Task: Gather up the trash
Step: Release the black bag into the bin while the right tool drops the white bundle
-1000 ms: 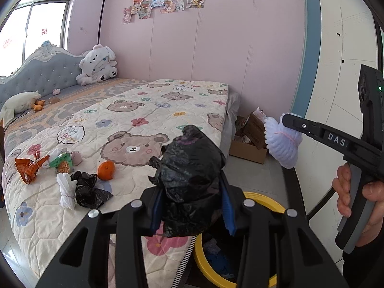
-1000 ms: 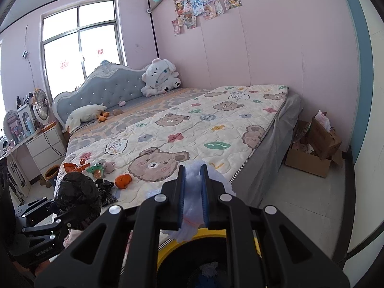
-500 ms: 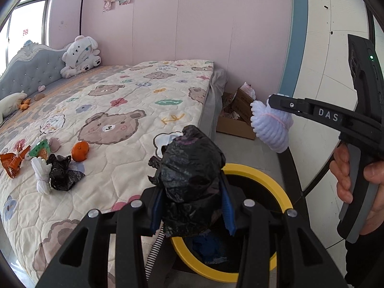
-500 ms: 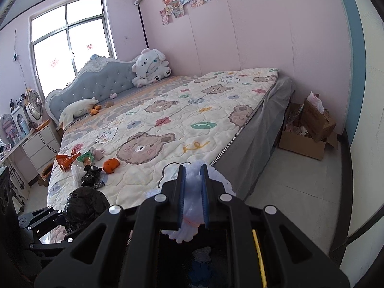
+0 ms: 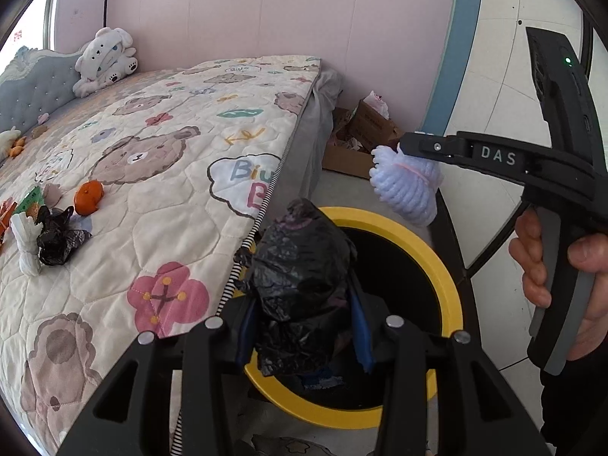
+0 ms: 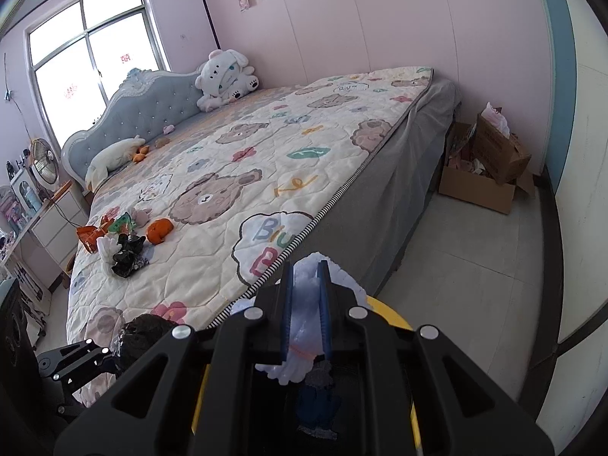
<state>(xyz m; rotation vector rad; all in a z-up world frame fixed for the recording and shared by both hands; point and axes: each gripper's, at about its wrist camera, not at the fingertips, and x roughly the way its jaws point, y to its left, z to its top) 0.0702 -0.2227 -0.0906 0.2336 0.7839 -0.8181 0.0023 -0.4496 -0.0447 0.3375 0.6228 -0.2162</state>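
Here, line by line:
Left gripper (image 5: 302,317): closed on a crumpled black plastic bag (image 5: 300,285), held over the near rim of the yellow-rimmed bin (image 5: 437,258).
Right gripper (image 6: 306,315): closed on a white foam net (image 6: 304,304), above the bin's far side.
Bin inside: dark; a bluish scrap (image 6: 317,404) shows, the rest is hard to make out.
Bin rim: partly hidden by both tools in both views.
Bed (image 6: 212,190): small black bag (image 5: 57,237), white twisted piece (image 5: 24,241), orange peel (image 5: 88,202), some wrappers cut off at the left edge.
Cardboard box (image 6: 490,167): on the floor beside the bed foot, contents unclear.
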